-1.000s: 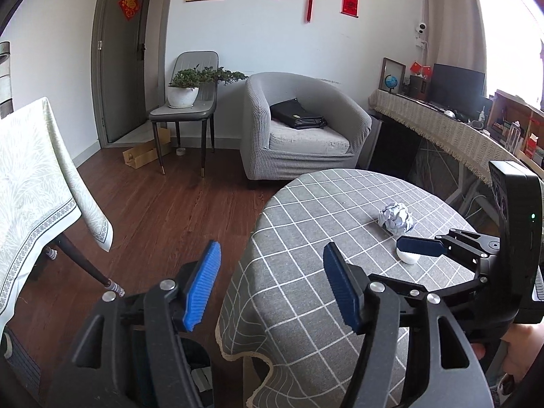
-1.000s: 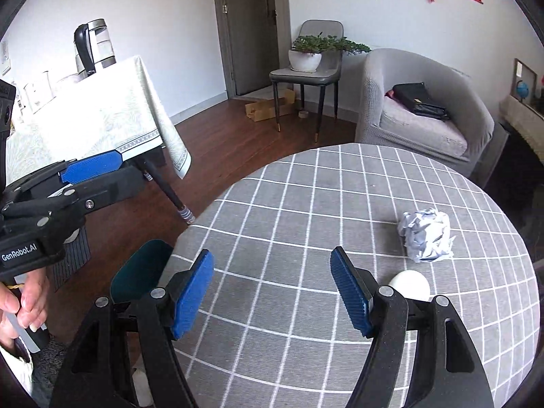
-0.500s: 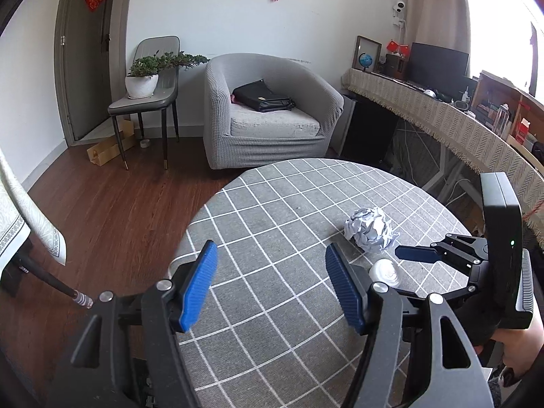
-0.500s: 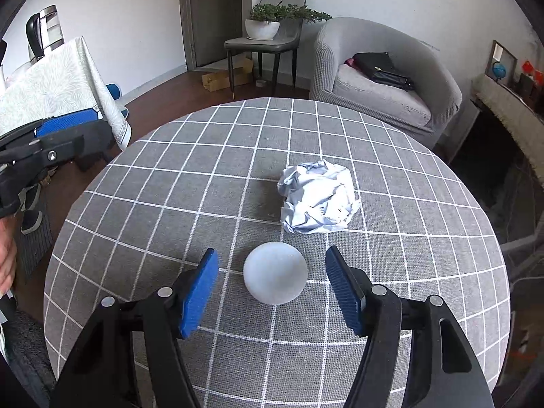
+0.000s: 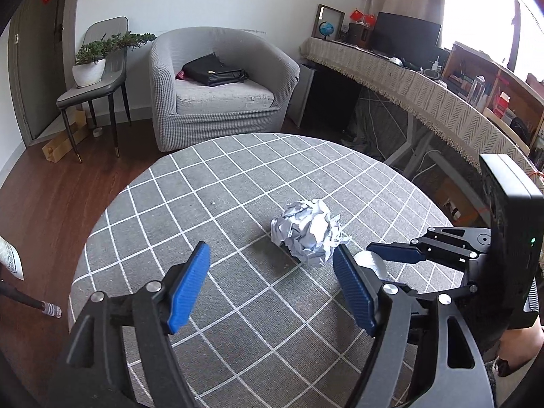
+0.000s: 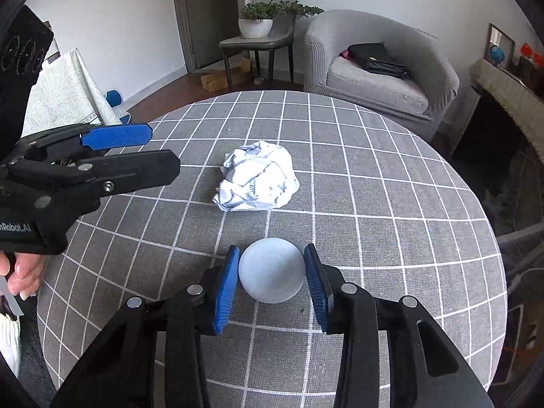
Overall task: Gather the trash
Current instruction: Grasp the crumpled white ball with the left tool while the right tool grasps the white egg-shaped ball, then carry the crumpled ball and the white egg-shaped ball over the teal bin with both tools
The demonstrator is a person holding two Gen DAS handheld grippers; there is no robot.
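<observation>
A crumpled white paper ball point(image 6: 256, 180) point(image 5: 311, 231) lies near the middle of the round table with the grey checked cloth point(image 6: 391, 176). Just in front of it a smooth white ball point(image 6: 271, 273) rests on the cloth. My right gripper point(image 6: 272, 250) is closing on this ball, with a blue pad against each side. In the left wrist view the ball point(image 5: 372, 261) is partly hidden behind a finger. My left gripper point(image 5: 270, 251) hangs over the cloth with its jaws opening and nothing between them; the paper ball lies just beyond its tips, slightly to the right.
A grey armchair point(image 5: 217, 85) with a black bag stands behind the table, and beside it a chair with a potted plant point(image 5: 90, 64). A long cloth-covered desk point(image 5: 425, 91) runs along the right. A second covered table point(image 6: 64, 98) stands at the left.
Both grippers moved in over the round table. My right gripper's jaws narrowed from wide apart to touching the white ball. My left gripper swung towards the paper ball and spread wider.
</observation>
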